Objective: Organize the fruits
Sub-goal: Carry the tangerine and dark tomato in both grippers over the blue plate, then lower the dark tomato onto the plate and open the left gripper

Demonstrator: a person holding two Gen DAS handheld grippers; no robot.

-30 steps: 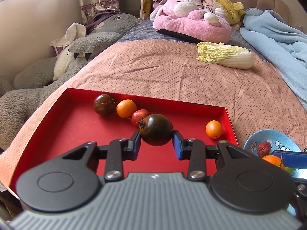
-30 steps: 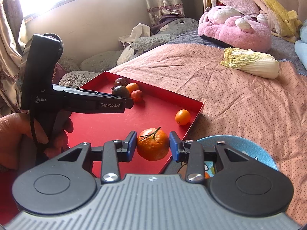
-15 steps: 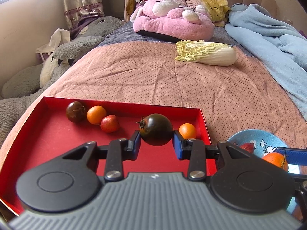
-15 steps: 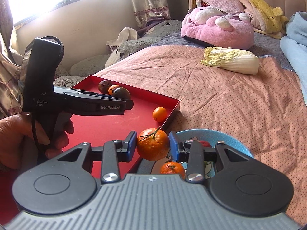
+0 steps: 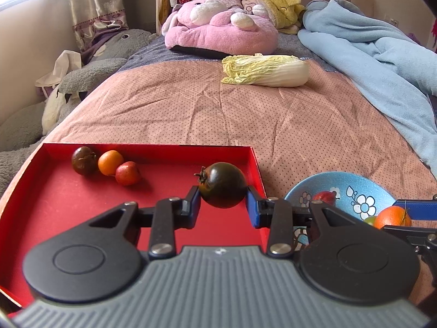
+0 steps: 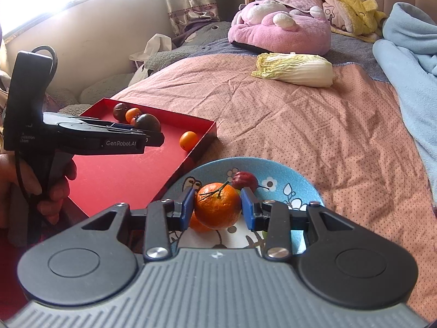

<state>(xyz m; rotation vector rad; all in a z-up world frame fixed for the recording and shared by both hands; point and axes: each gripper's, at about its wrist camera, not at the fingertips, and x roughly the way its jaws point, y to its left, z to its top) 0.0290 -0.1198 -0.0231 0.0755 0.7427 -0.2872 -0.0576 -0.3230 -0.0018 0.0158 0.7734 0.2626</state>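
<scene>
1. Step in hand: you're carrying fruit from the red tray (image 5: 32, 191) to the blue floral bowl (image 6: 297, 180). Left hand-held gripper (image 5: 222, 203) is clamped on a dark tomato (image 5: 222, 184) above the tray's right end; right hand-held gripper (image 6: 218, 208) is clamped on a tangerine (image 6: 217, 205) above the bowl.
2. Next: lower the tangerine clear of the red fruit (image 6: 244, 180), then release.
3. Versus a second ago: both grippers have swung right; the tangerine was above the tray, now the bowl.

The left gripper (image 5: 222, 209) tilts downward, its blue pads clamped on a dark tomato (image 5: 222, 185). The right gripper (image 6: 218, 209), just to its right and tilted alike, grips an orange (image 6: 217, 210). A hand (image 6: 41, 188) clasps the left gripper's handle.
</scene>
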